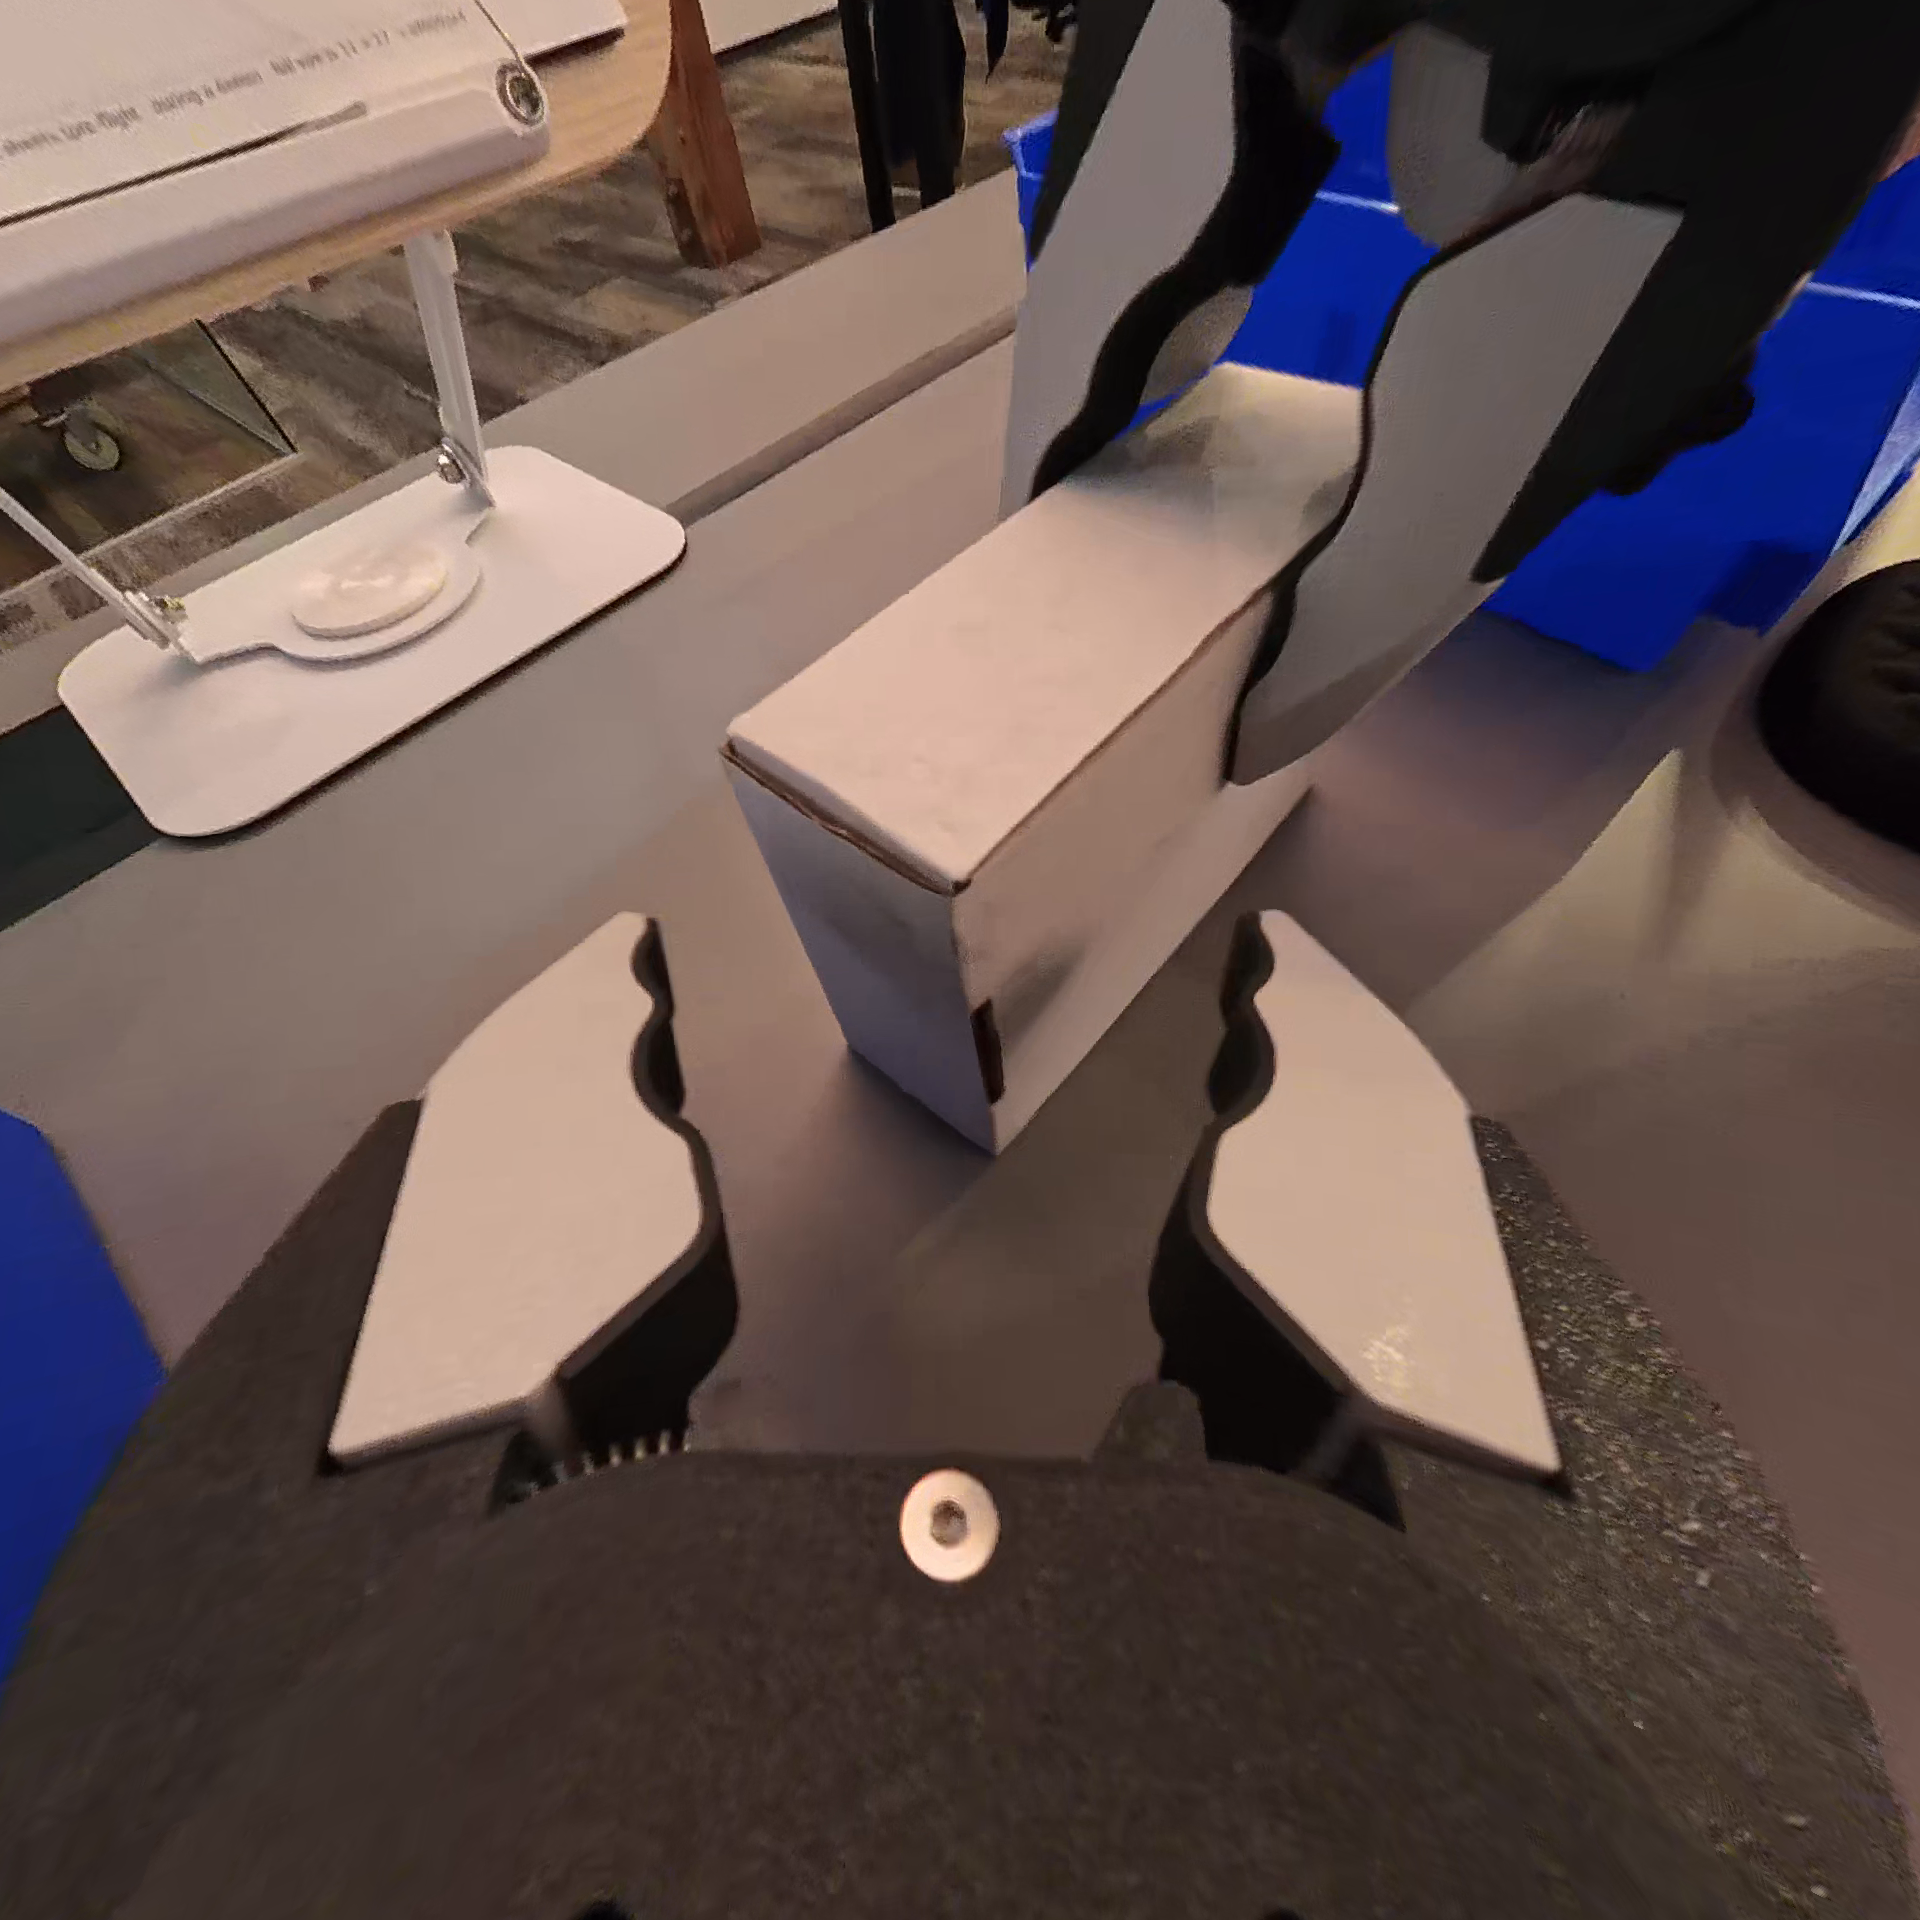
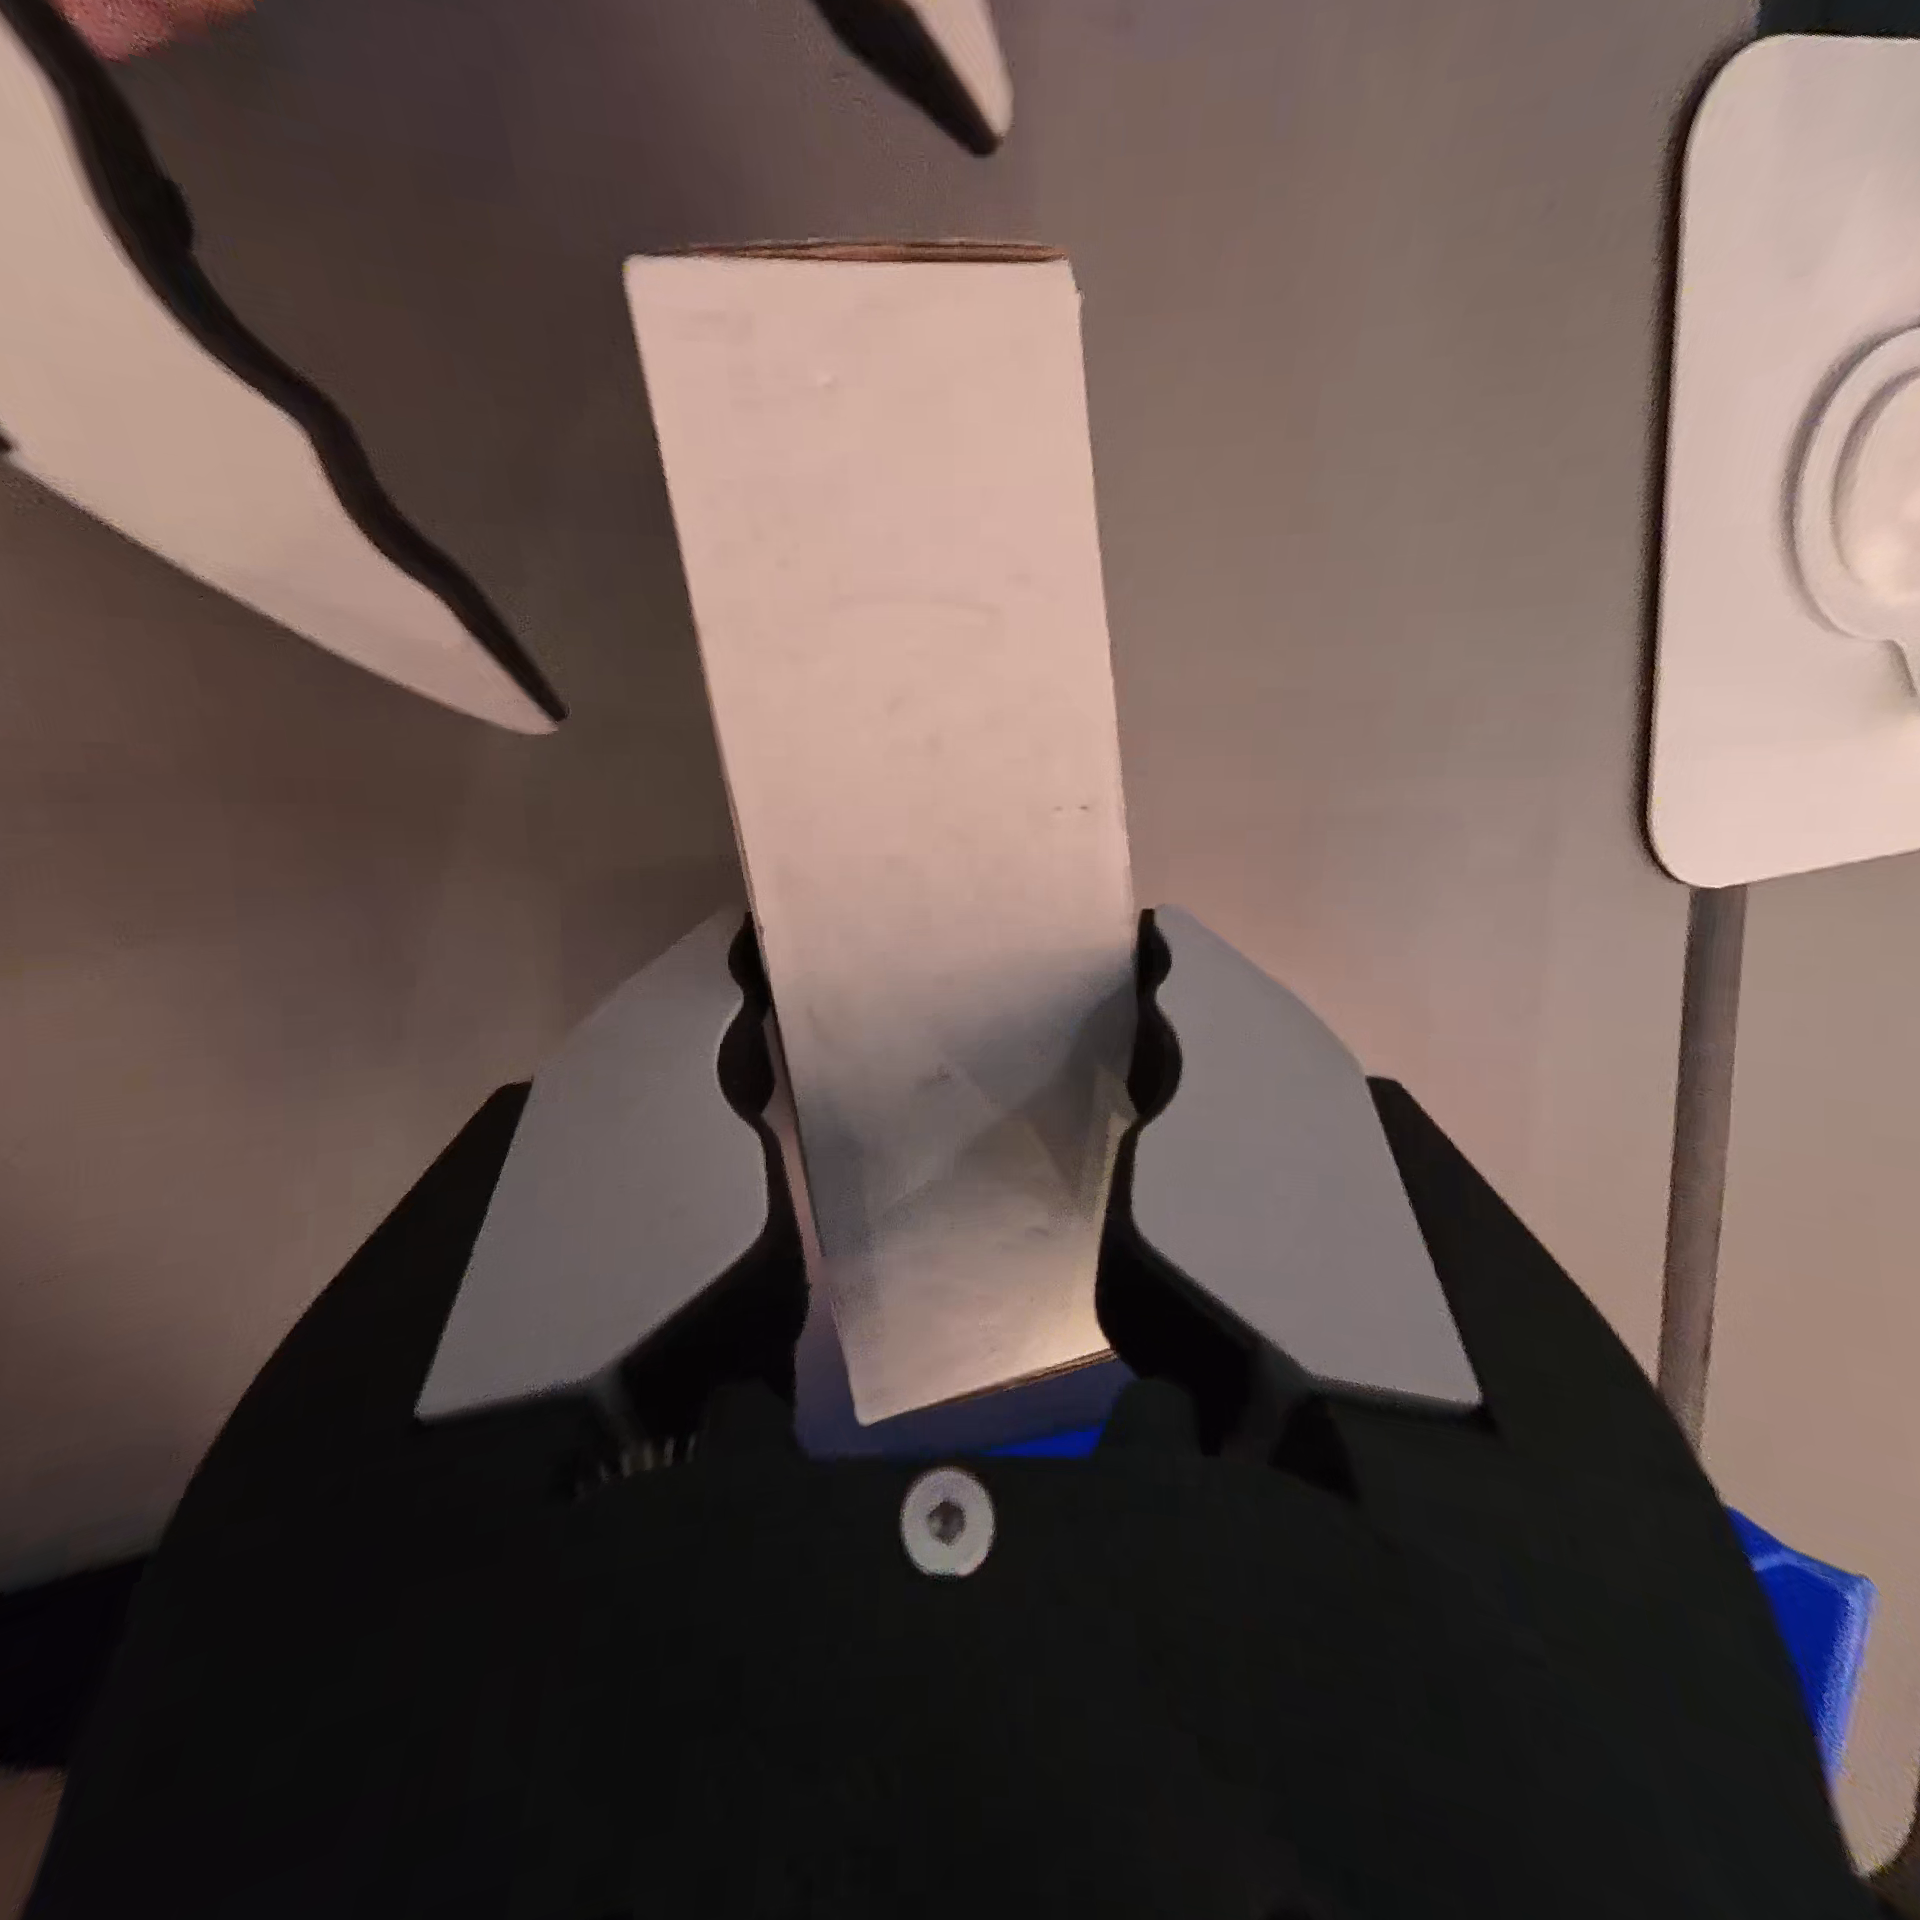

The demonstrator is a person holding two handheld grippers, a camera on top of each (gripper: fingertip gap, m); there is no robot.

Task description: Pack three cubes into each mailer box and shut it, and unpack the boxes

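A closed white mailer box (image 1: 997, 707) stands on its long narrow side on the grey table (image 1: 312, 987). My right gripper (image 1: 1143, 629) comes in from the upper right and is shut on the box's far end. In the right wrist view the box (image 2: 883, 582) runs away from the right gripper (image 2: 945, 920), held between both fingers. My left gripper (image 1: 951, 935) is open and empty, just short of the box's near end, and also shows in the right wrist view (image 2: 758, 436), with a finger on either side of the box's far end. No cubes show.
A white stand base (image 1: 364, 665) sits on the table to the left, also in the right wrist view (image 2: 1797, 468). A blue bin (image 1: 1558, 364) stands behind the box, another blue thing (image 1: 52, 1351) at the left edge. A dark round object (image 1: 1849, 696) is at the right.
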